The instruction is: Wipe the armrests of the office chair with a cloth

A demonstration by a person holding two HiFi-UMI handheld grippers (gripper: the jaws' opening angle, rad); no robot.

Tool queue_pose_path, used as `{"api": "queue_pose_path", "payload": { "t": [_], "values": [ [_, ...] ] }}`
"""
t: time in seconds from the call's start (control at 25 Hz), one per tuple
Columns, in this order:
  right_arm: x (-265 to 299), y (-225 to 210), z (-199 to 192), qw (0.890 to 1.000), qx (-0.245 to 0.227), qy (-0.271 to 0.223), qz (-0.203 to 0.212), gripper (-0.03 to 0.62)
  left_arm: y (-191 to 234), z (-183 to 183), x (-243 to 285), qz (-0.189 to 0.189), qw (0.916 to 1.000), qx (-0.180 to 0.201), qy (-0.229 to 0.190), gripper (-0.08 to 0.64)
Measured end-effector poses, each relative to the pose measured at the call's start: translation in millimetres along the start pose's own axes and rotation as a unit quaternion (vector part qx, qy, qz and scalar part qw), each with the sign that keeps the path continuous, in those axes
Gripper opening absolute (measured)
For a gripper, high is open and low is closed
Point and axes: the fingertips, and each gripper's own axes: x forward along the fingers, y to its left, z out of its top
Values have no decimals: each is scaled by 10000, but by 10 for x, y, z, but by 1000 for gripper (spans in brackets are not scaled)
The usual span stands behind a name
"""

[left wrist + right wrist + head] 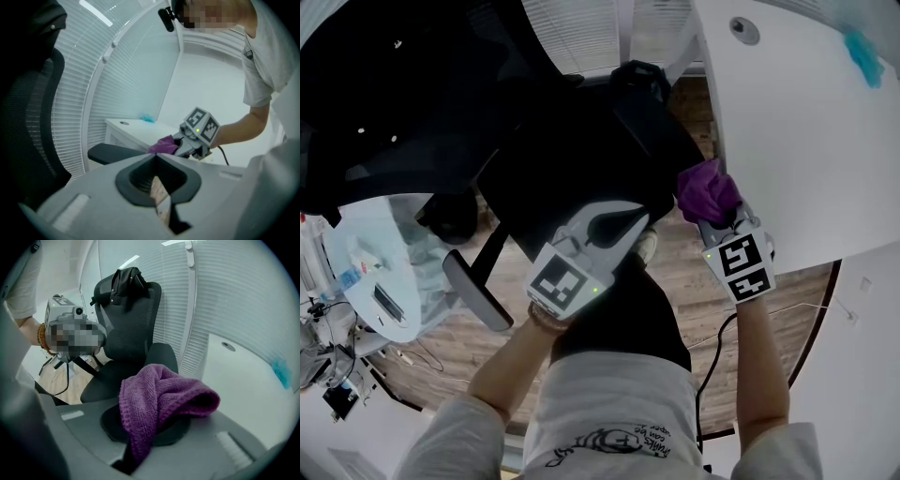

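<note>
A purple cloth (708, 190) is bunched in my right gripper (711, 216), which is shut on it. The cloth (162, 145) sits at the near end of the black chair's armrest (115, 152), beside the white desk. In the head view that armrest (652, 112) runs up along the seat (572, 159). The other armrest (476, 291) sticks out at lower left. My left gripper (639, 214) hovers over the seat's front edge, its jaws shut with nothing between them (155, 157). In the right gripper view the cloth (159, 394) covers the jaws, and the chair's back (129, 329) stands beyond.
A white desk (797, 131) lies close on the right, with a small teal item (862, 52) on it. Window blinds (234, 296) run behind the chair. A white cart with clutter (384, 281) stands at left. A black cable (717, 347) trails over the wood floor.
</note>
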Motion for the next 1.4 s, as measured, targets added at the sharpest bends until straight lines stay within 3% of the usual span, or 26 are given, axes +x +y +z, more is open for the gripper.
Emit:
{"api": "queue_pose_path", "payload": {
  "t": [1.0, 1.4],
  "values": [
    [1192, -209, 1493, 9974, -604, -331, 217, 29, 226, -147, -172, 7, 9999, -170, 16, 2],
    [1299, -236, 1642, 9973, -597, -349, 230, 29, 171, -104, -148, -20, 9998, -180, -8, 2]
  ]
}}
